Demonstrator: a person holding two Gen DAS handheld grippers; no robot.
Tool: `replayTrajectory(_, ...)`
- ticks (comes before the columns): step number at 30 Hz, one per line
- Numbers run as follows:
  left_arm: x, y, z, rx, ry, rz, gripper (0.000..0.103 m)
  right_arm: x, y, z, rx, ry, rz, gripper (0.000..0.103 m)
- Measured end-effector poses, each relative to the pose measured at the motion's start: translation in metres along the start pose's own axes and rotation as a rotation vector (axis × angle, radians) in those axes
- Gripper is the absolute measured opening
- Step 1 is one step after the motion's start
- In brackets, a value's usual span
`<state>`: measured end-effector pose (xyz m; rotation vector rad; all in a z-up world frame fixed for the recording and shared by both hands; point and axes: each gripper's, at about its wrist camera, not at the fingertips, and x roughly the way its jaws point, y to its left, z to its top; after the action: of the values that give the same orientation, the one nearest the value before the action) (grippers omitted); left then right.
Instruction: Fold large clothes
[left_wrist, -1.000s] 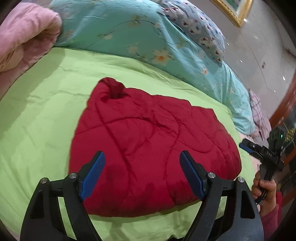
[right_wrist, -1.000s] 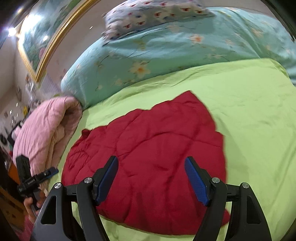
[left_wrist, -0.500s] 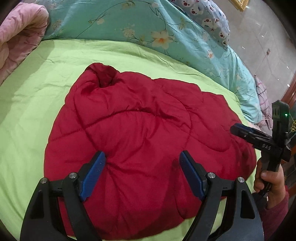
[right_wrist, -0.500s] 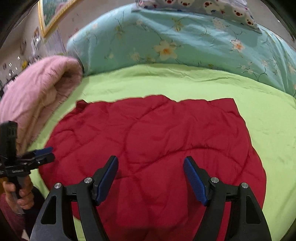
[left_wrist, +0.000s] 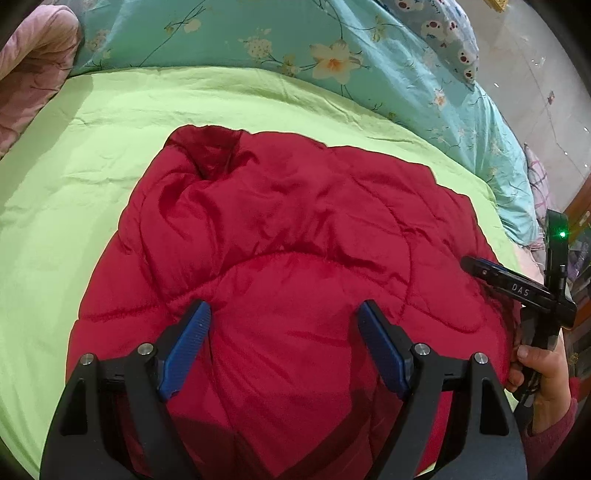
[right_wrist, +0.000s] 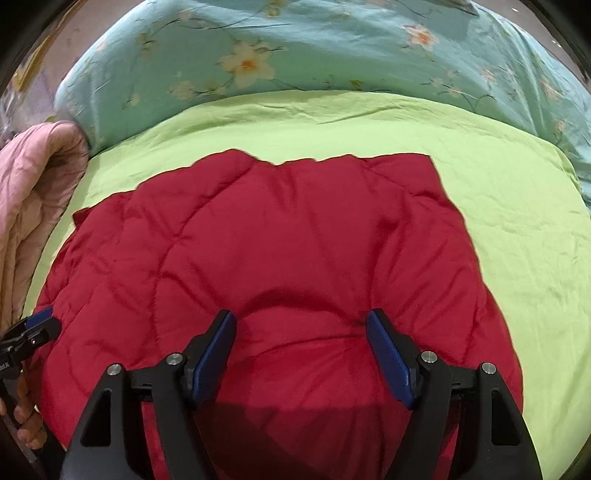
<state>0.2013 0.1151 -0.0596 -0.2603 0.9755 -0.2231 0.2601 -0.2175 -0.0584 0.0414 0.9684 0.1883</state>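
A red quilted garment (left_wrist: 295, 229) lies spread on the green bedsheet (left_wrist: 92, 155), with a bunched opening at its far left corner. My left gripper (left_wrist: 283, 308) is open, its blue pads (left_wrist: 184, 347) down on the cloth with a puffed fold of it between them. In the right wrist view the red garment (right_wrist: 277, 229) shows a straight far edge. My right gripper (right_wrist: 301, 317) is open too, with its tips on the cloth around a bulge. Each view shows the other gripper at the garment's side edge: the right gripper (left_wrist: 476, 267) and the left gripper (right_wrist: 40, 319), each held by a hand.
A teal floral duvet (left_wrist: 280, 40) lies along the far side of the bed, with a bear-print pillow (left_wrist: 443, 29) on it. A rolled pink quilt (right_wrist: 33, 192) sits at the left end. Green sheet (right_wrist: 517, 221) stretches to the right of the garment. Tiled floor (left_wrist: 535, 92) lies beyond the bed.
Both grippers have come down and forward onto the red garment, which now fills much more of each view. Their jaws stay wide apart.
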Motion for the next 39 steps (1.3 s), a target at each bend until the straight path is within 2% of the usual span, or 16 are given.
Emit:
replayTrajectory(4,0.006,0.004,0.004,-0.013,0.010,0.002,0.082,0.007,-0.020,0.002,0.063,-0.006,0.012,0.075)
replayTrajectory(14,0.022,-0.001,0.012,-0.001,0.021,0.062,0.082,0.013,-0.035,0.005,0.116,-0.019,-0.001,0.075)
replayTrajectory(20,0.002,-0.004,0.006,0.003,-0.003,0.064,0.082,-0.012,-0.039,0.000,0.144,-0.071,0.040,0.074)
replayTrajectory(25,-0.035,-0.015,-0.013,0.017,-0.049,0.020,0.082,-0.070,-0.037,-0.023,0.118,-0.140,0.086,0.077)
replayTrajectory(30,-0.061,-0.019,-0.040,0.016,-0.060,-0.026,0.082,-0.102,-0.030,-0.066,0.043,-0.135,0.070,0.077)
replayTrajectory(33,-0.059,-0.028,-0.052,0.047,-0.049,0.016,0.082,-0.104,-0.026,-0.095,0.005,-0.105,0.028,0.076)
replayTrajectory(35,-0.053,-0.032,-0.057,0.070,-0.041,0.048,0.082,-0.093,-0.028,-0.103,-0.007,-0.085,0.006,0.076)
replayTrajectory(39,-0.043,-0.035,-0.065,0.096,-0.043,0.096,0.082,-0.076,-0.035,-0.105,0.023,-0.077,0.029,0.079)
